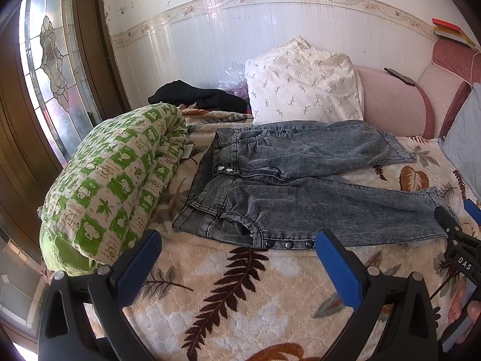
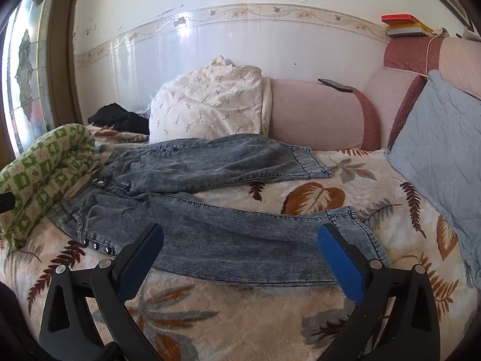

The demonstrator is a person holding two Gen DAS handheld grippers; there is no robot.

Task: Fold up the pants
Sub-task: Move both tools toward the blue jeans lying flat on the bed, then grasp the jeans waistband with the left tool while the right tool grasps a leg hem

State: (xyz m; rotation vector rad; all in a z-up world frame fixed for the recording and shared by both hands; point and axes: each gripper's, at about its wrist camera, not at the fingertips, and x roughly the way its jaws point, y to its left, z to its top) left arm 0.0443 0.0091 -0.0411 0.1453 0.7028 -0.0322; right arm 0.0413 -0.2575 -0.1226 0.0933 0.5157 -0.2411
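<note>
1. A pair of grey washed-denim pants [image 1: 300, 186] is lying flat and unfolded on a bed, waistband pointing toward 9 o'clock and the two legs splaying toward 3 o'clock, apparently spread out so a first fold can begin.

2. The left gripper [image 1: 237, 258] is hovering with its blue-padded fingers [image 1: 338, 270] spread wide and holding nothing, just short of the near hip, where a row of metal studs [image 1: 288, 244] is glinting along the side seam at 12 o'clock from the gap.

3. The right gripper [image 2: 240, 252] is likewise standing released and empty, its jaws framing the near leg, with the hem [image 2: 357, 228] sitting at about 1 o'clock from the gap; in the left view it is showing at the 4 o'clock edge beside that hem.

4. The placing is suggesting a two-point pickup, one tool at the waist end and one at the cuff end, so that the near leg can be carried over the far one; this is a judgement only.

5. The denim is looking heavy and faintly ribbed, with stitched seams and a turned cuff, so it is likely to hold a crease.

6. The blanket [image 2: 240, 325] underneath is looking plush and quilted, printed with brown fern leaves.

7. A rolled green-and-white quilt [image 1: 120, 186] is crowding the waistband at 9 o'clock, and a white sprigged pillow [image 1: 303, 87] is leaning against the tiled wall at 12 o'clock.
</note>
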